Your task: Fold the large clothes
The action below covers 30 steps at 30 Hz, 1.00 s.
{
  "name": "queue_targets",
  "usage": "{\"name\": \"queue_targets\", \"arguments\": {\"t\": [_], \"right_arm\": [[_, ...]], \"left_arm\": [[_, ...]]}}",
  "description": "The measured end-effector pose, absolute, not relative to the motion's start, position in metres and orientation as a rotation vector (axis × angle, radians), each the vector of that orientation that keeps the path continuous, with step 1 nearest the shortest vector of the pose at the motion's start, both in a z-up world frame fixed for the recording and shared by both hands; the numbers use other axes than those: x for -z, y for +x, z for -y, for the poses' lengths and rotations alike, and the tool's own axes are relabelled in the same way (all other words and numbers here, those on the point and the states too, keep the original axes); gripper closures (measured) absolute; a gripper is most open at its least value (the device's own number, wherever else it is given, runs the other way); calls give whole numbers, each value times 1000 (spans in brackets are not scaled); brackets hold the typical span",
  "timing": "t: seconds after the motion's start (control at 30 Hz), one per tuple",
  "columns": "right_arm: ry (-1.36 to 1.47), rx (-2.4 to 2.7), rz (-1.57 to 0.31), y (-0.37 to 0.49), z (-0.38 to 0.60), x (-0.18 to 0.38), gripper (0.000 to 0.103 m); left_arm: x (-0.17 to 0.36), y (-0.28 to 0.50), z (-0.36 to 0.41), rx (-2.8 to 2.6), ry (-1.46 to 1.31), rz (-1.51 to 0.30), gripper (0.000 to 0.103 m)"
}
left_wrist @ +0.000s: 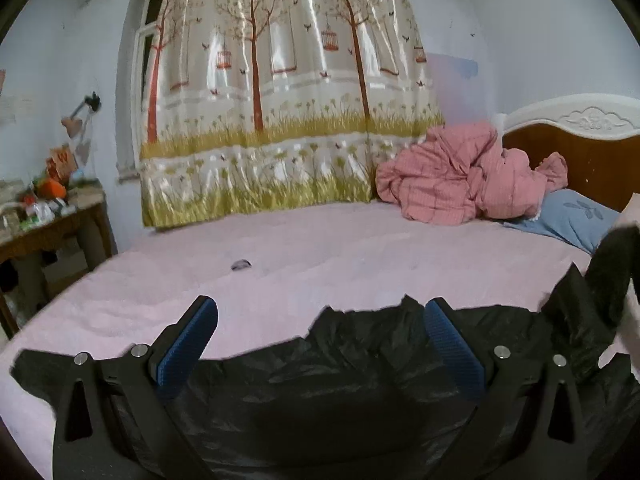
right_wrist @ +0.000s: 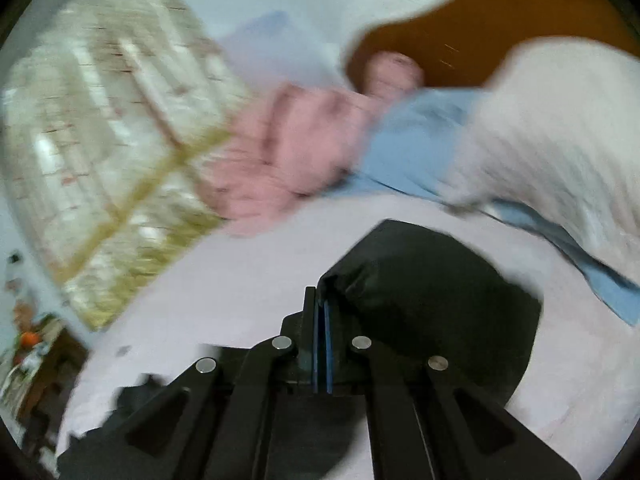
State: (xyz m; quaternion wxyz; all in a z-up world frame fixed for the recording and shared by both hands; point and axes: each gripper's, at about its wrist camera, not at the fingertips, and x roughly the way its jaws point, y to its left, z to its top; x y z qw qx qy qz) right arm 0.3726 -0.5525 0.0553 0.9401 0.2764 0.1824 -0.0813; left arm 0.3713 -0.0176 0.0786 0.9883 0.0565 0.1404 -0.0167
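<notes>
I judge the folding barely started: the black garment (left_wrist: 360, 380) lies crumpled across the lower part of the left wrist view on the pink bed sheet (left_wrist: 280, 264), with ragged edges and no clean fold line that I can make out. Nearly everything is left to do: spreading it flat, bringing the sides in, and doubling it over.

My left gripper (left_wrist: 320, 316) has its jaws spread wide and holds nothing. The blue pads stand on either side of the lower middle of the frame, and the garment's wrinkled top edge runs between and below them; I cannot tell whether they touch the cloth. At the far right of that view a flap of the same dark cloth rises off the bed.

My right gripper (right_wrist: 322, 312) has its jaws clenched, pads pressed together in the lower middle of the right wrist view. A bulging fold of the black garment (right_wrist: 432, 300) sits just to the right of the tips and beyond them. The cloth seems pinched at the pad edge, so I read this as a grip on the garment, though the picture is blurred and the pinch point itself is not clear.

The pink quilt (left_wrist: 460, 176) and blue pillow (left_wrist: 568, 216) lie well apart from the garment, in the right half of the left wrist view.
</notes>
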Motion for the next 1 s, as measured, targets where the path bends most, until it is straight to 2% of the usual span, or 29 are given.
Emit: {"name": "queue_targets", "arguments": {"t": [0.13,0.27,0.43,0.63,0.67,0.73,0.8,0.83,1.0], "right_arm": [[508,-26,-346,373,472,-100,100],[439,-190,-454,388,385,-100,100],[322,-316,-704,421,280,-43,100],[286,-409,-952,437,239,17,100],[281,-408,-958,436,239,20,98],[315,-430,-945,426,241,17,84],[353,-474,-900,415,248,3,55],[355,-478,-869,408,250,-6,50],[378,-419,-686,376,281,-61,48]], "left_arm": [[-117,335,9,-13,123,-143,1],[-141,318,-7,-36,76,-140,1],[-139,324,-10,-52,88,-155,1],[-125,343,-5,-42,92,-242,1],[-122,347,-4,-38,88,-262,1],[-116,352,-2,-20,82,-290,1],[-109,358,2,4,79,-321,1],[-106,359,5,15,80,-331,1],[-89,368,27,121,84,-408,1]]}}
